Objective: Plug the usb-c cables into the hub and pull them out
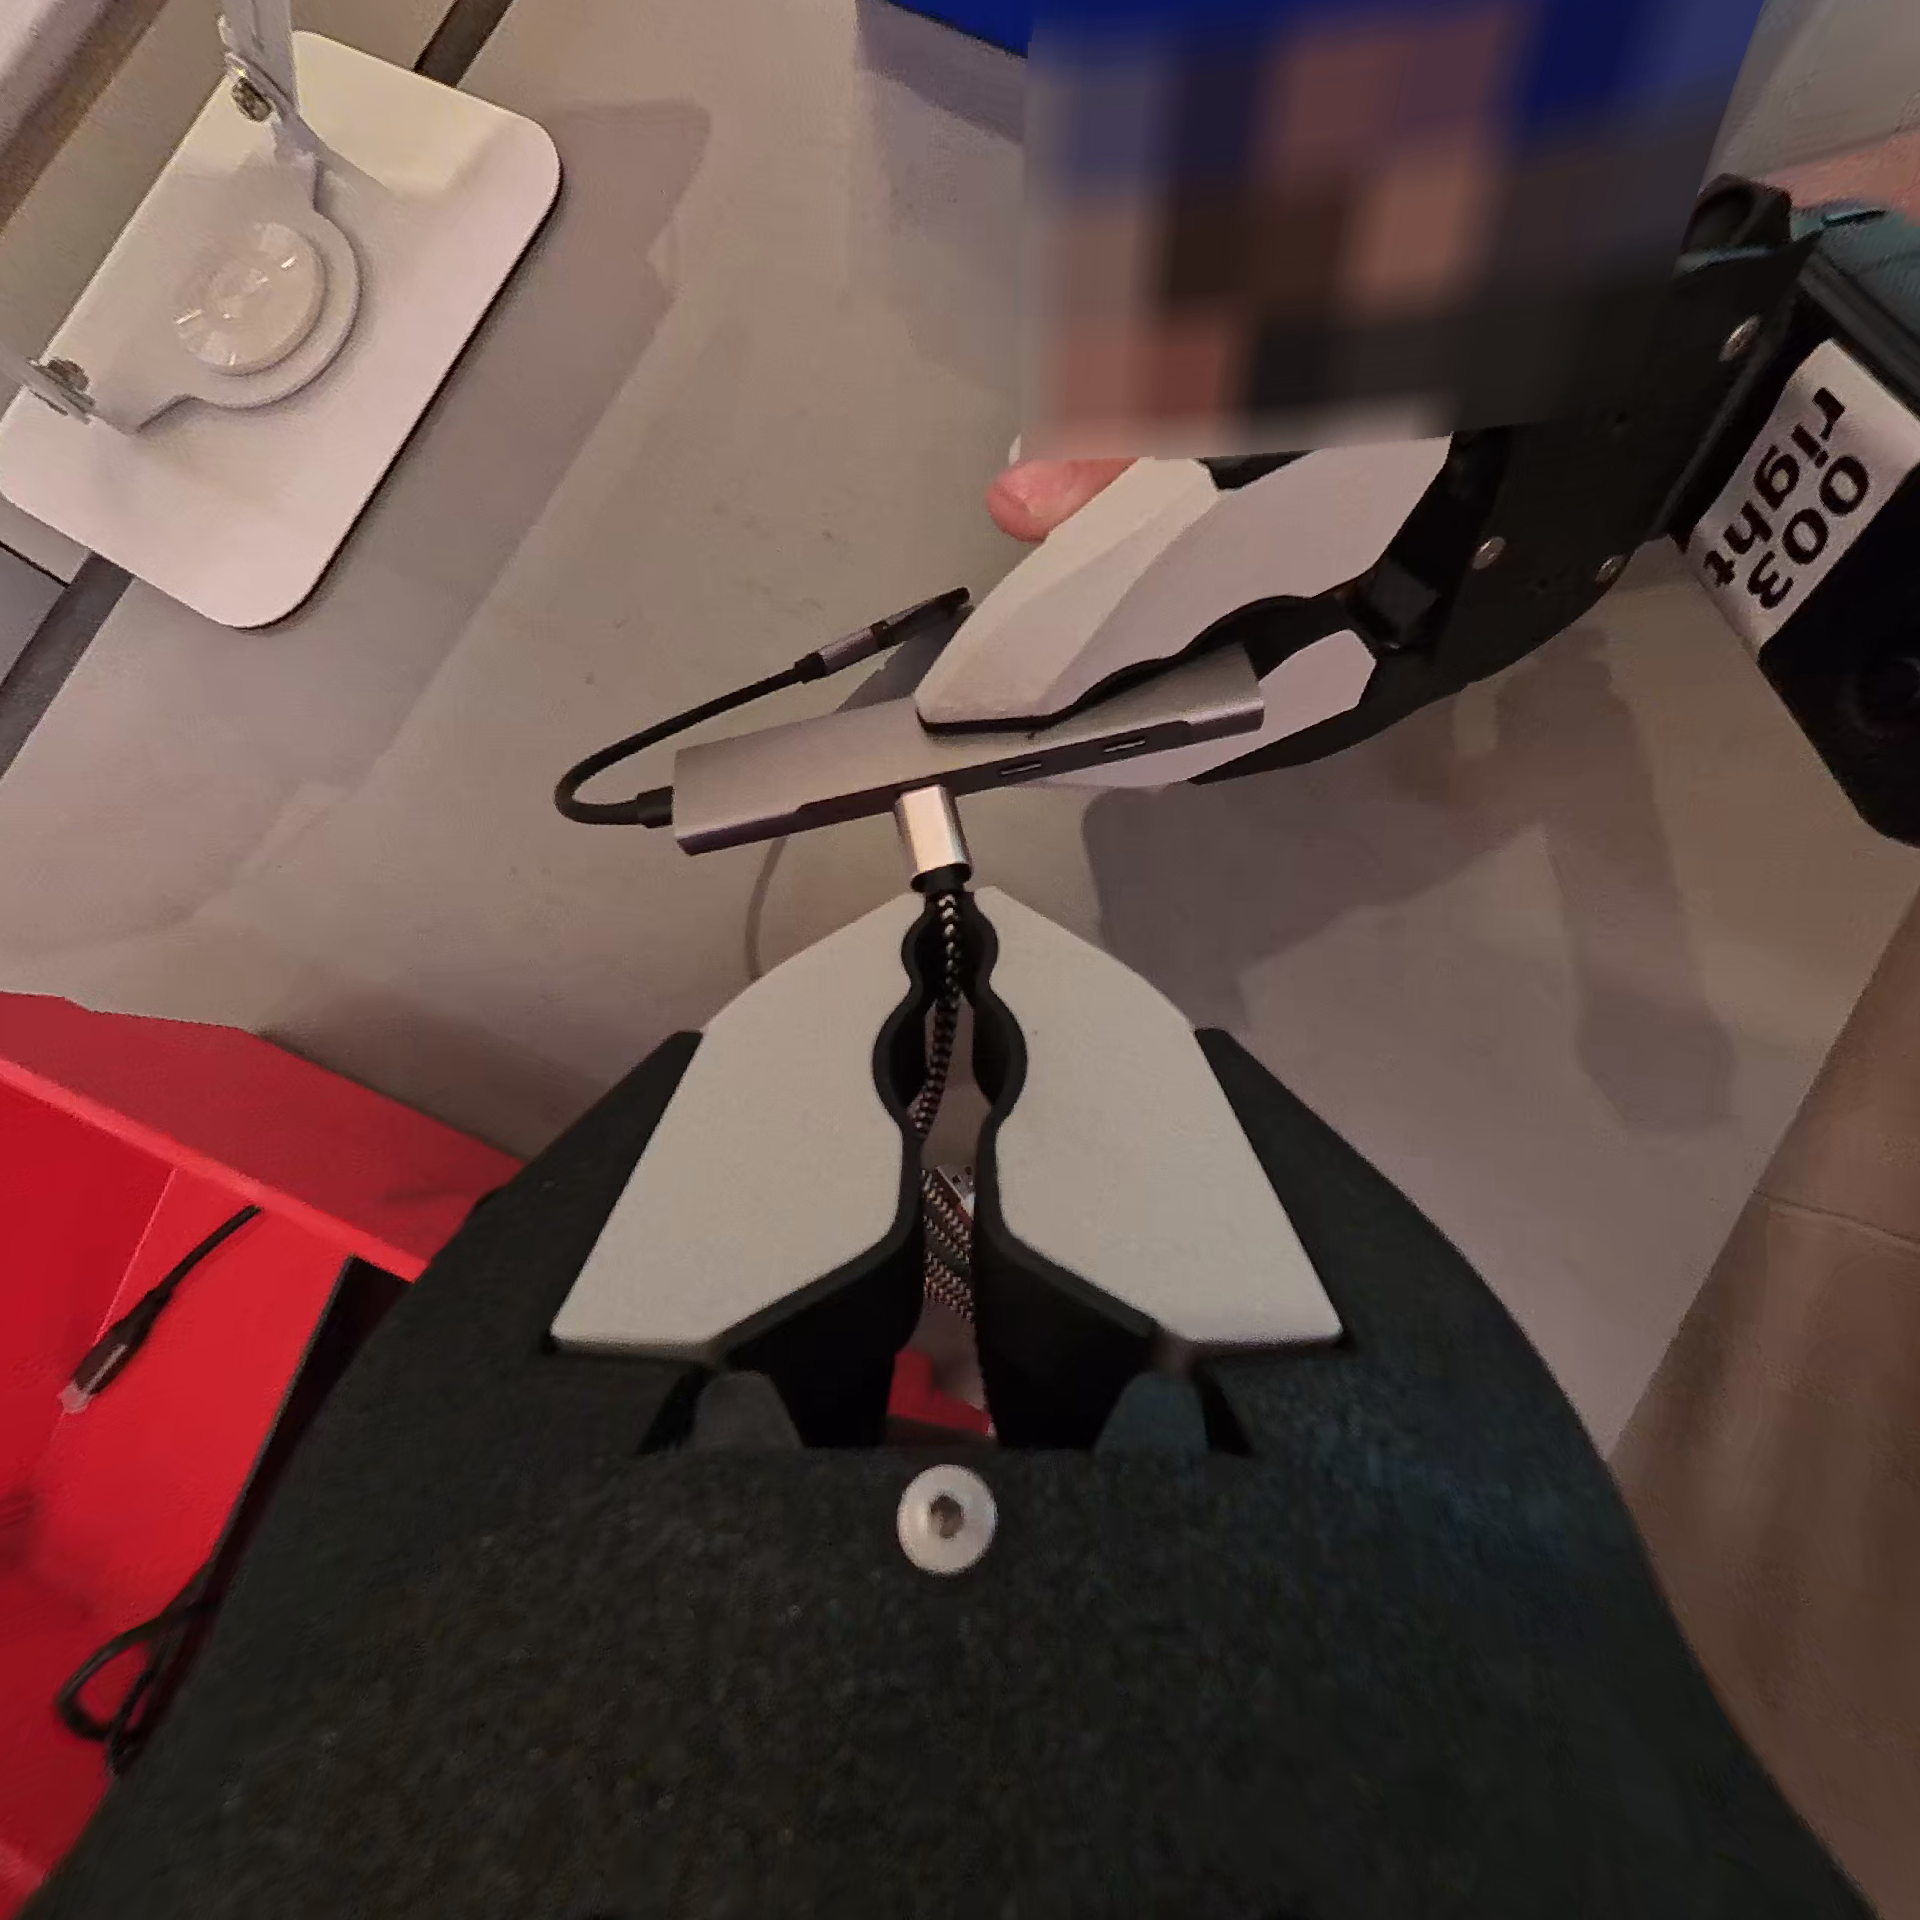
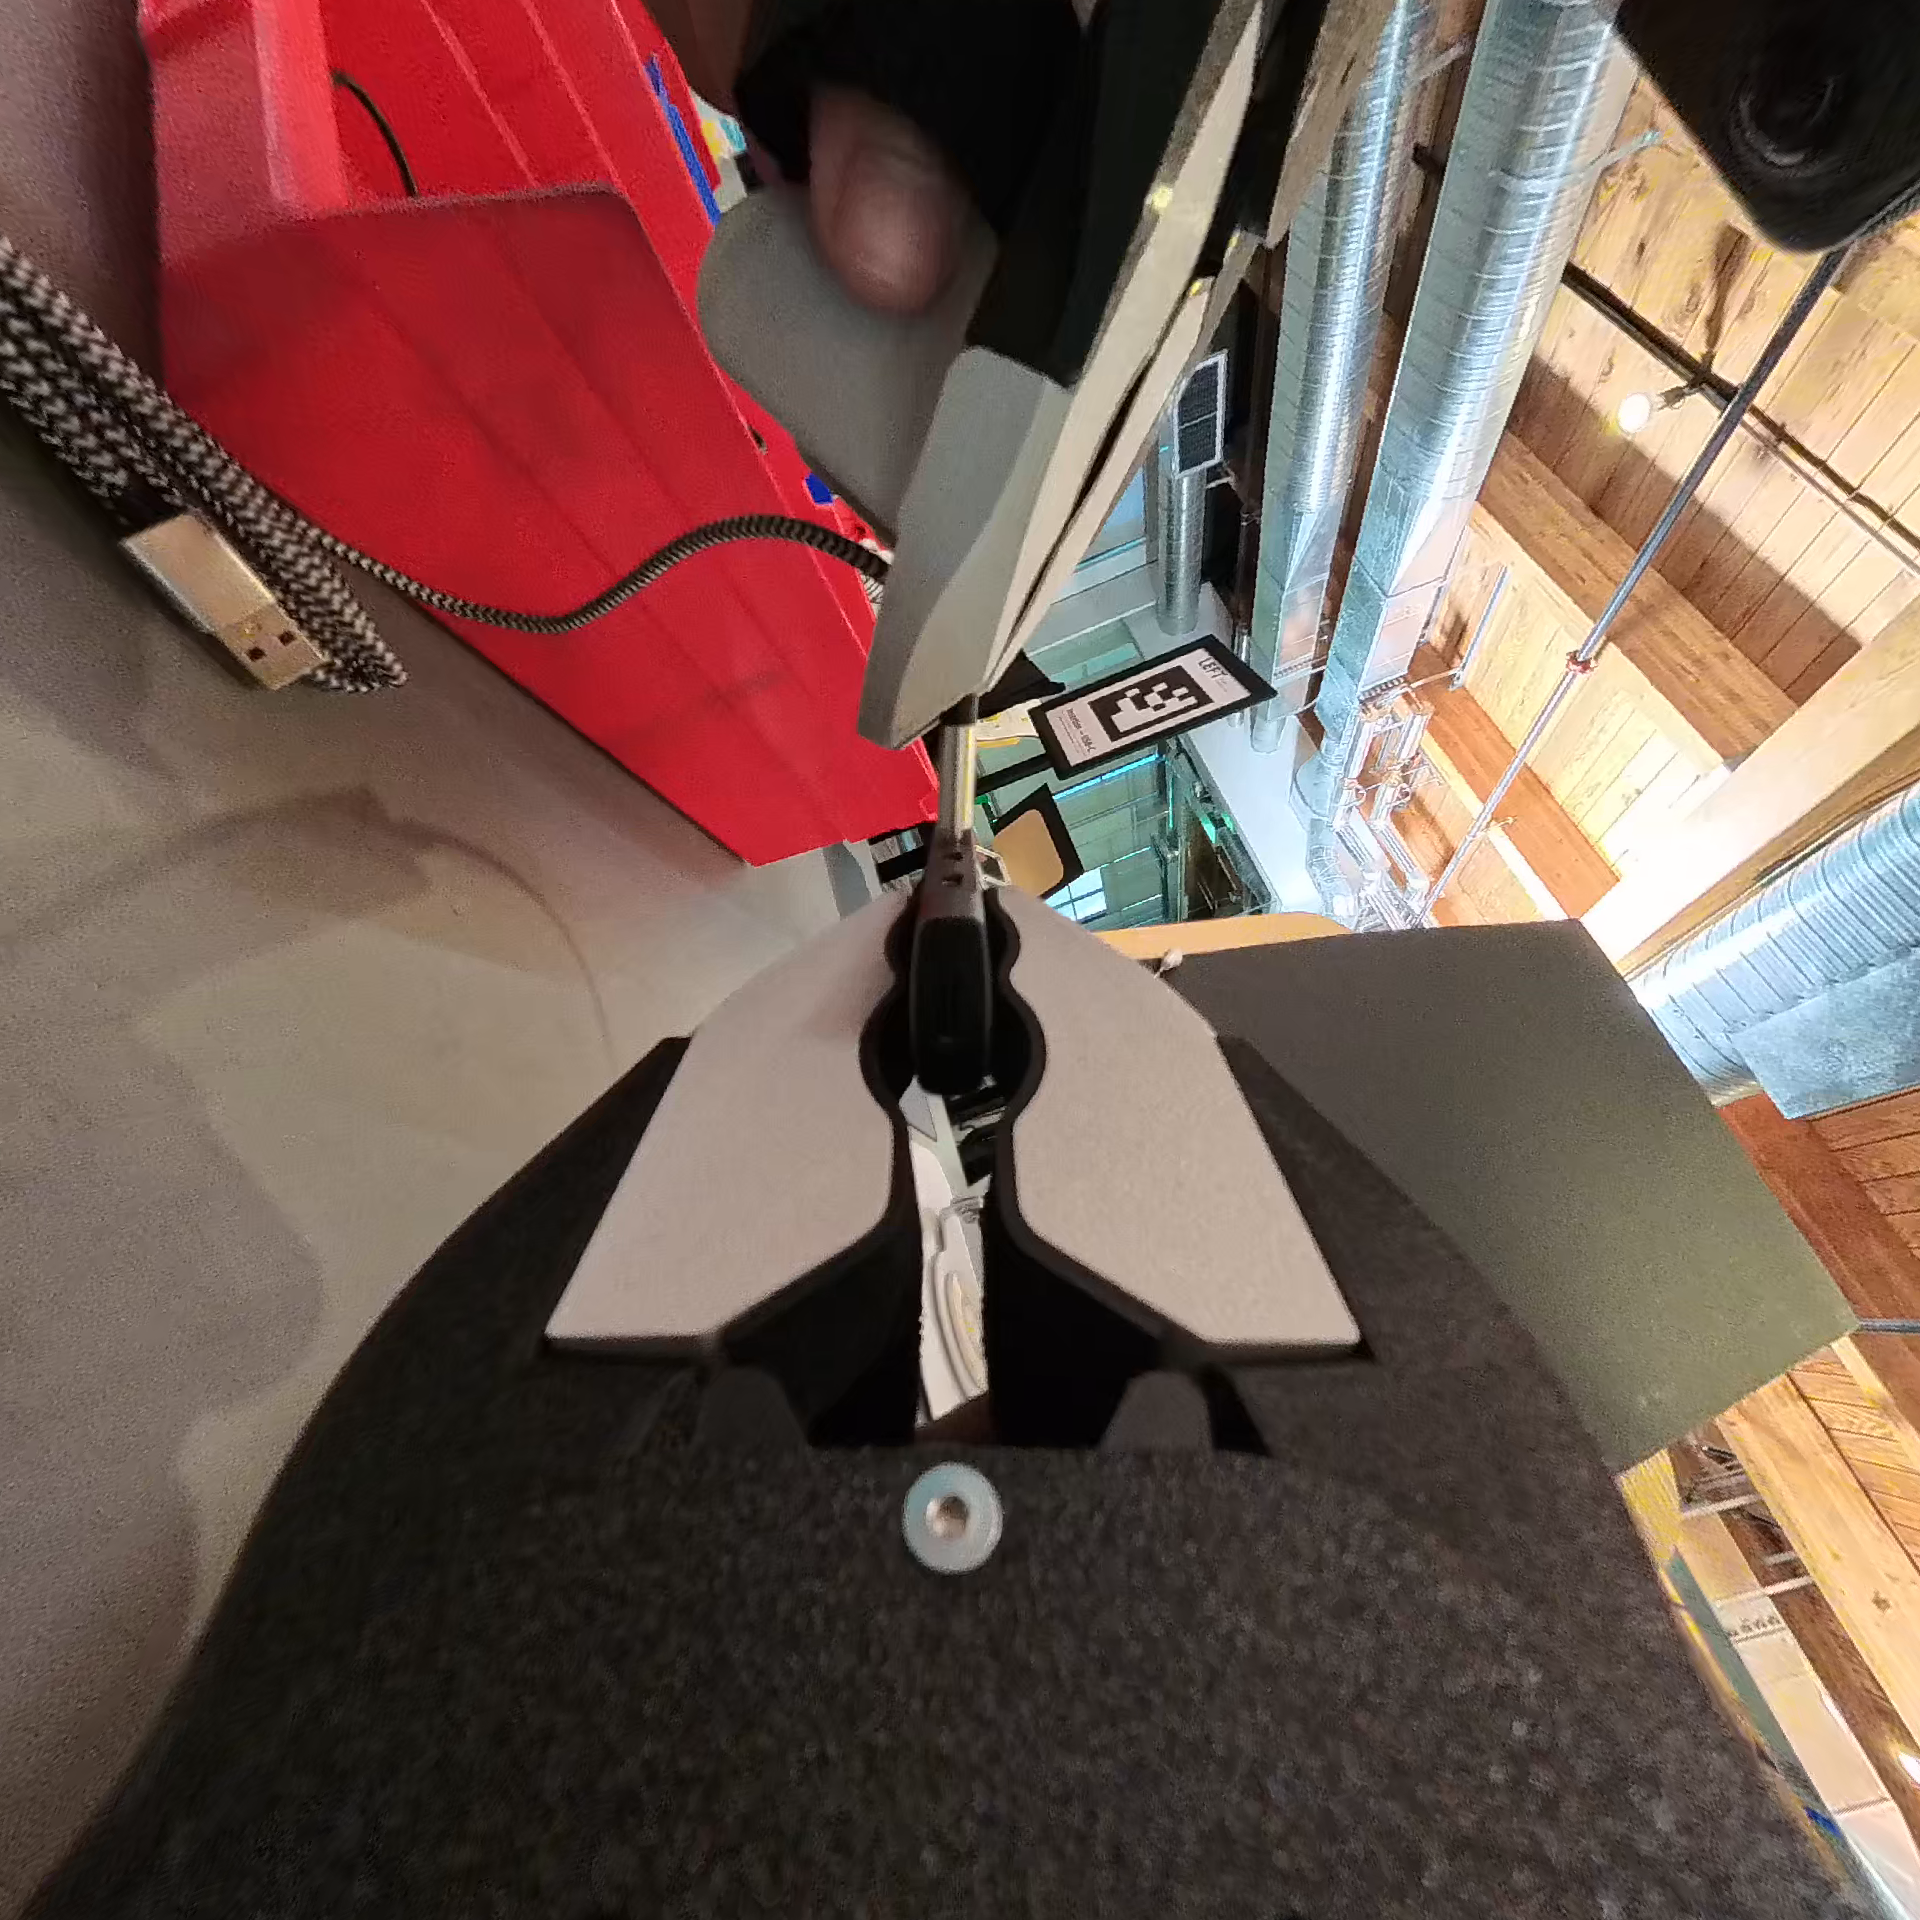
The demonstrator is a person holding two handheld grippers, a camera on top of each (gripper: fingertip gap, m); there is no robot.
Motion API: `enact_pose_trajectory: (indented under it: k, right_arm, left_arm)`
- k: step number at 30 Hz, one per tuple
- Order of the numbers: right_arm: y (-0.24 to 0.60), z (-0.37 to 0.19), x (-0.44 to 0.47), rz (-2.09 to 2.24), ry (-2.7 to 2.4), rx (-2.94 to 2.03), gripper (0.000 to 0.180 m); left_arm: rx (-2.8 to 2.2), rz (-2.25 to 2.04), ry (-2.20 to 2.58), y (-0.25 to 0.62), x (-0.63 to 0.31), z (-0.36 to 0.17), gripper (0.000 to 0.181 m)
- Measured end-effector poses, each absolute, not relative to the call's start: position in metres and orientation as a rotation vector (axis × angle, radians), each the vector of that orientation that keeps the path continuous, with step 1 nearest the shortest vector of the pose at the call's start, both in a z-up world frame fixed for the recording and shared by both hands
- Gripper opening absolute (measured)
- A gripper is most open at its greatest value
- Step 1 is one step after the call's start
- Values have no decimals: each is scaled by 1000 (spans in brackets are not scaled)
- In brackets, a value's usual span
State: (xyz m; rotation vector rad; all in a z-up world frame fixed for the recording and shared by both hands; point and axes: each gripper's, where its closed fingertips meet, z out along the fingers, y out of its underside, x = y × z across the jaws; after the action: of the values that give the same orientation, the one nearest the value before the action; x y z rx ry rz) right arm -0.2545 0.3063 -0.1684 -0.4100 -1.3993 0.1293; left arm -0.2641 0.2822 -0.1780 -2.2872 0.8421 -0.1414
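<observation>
Nearest in the left wrist view, the left tongs (image 1: 943, 935) are closed on a black-and-white braided cable (image 1: 940, 1049), which runs up the wavy slot between the grey pads. Just past the tips, its silver usb-c plug (image 1: 930, 831) stands seated in a port on the long front edge of the grey hub (image 1: 831, 758). The hub is held above the bench (image 1: 520, 727), roughly level, by the right tongs (image 1: 1049, 717), which come in from the right and clamp its right end flat between upper and lower pad. A short black lead (image 1: 644, 753) curls out of the hub's left end to a second plug (image 1: 883, 636) behind it. To the lower left sits a red bin (image 1: 156, 1195) with a thin black cable (image 1: 114, 1351) inside; farther off, at upper left, a white stand base (image 1: 312, 312) rests on the bench.

In the right wrist view, the right tongs (image 2: 951, 935) pinch the dark hub (image 2: 948, 987) seen edge-on. Beyond the tips hangs the left tongs (image 2: 914, 727), a fingertip (image 2: 878, 197) pressed on their grey pad. The braided cable (image 2: 623, 592) trails leftward across the red bin (image 2: 468, 416) to a coil with a silver usb-a plug (image 2: 223, 603) lying on the bench (image 2: 260, 987)
</observation>
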Motion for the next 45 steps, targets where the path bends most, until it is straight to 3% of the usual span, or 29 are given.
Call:
enact_pose_trajectory:
  k: [32,45]
  right_arm:
    - [280,-183,-264,217,-1452,-413,8]
    - [271,-160,-257,307,-1390,-383,9]
  left_arm:
    - [-2324,-402,860,261,-273,-193,1]
    - [-2208,-618,912,255,-256,-176,2]
